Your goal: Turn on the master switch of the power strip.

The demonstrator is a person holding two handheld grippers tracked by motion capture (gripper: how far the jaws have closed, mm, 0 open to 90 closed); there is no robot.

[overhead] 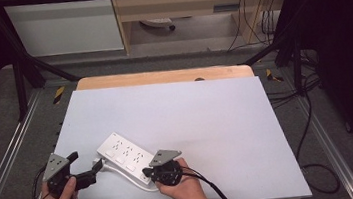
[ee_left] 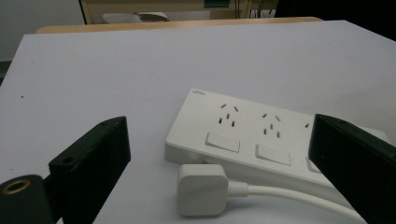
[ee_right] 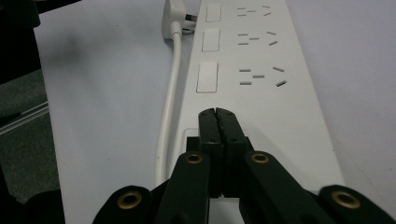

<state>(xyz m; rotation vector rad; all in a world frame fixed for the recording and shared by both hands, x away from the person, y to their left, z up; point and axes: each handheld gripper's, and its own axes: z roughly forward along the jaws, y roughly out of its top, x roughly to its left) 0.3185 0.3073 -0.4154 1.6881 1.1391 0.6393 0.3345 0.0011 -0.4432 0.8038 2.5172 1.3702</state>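
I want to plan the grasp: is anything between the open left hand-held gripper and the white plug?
Nothing visible is. The left hand-held gripper stands open, and the plug lies on bare table between its jaws, beside the power strip.

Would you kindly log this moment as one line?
left gripper: open, facing plug | right gripper: shut, over power strip end | table

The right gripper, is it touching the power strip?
Touching. In the right gripper view, the shut right gripper presses its tips on the power strip.
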